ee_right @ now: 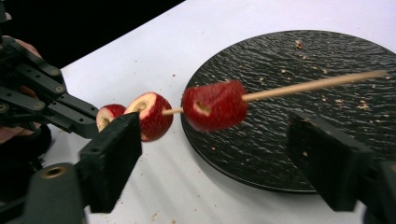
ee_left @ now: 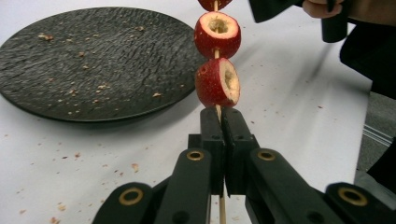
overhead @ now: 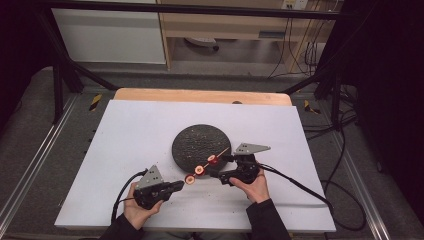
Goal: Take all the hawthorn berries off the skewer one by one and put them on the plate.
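Three red fruit pieces sit threaded on the skewer, pinched by the left gripper; right gripper stands wide around the last piece; dark plate near table centre bare.

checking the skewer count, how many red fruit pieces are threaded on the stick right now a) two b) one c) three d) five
c: three red fruit pieces sit along the wooden skewer, whose end is pinched in the shut left gripper; the right gripper stands open around the piece nearest the black plate.
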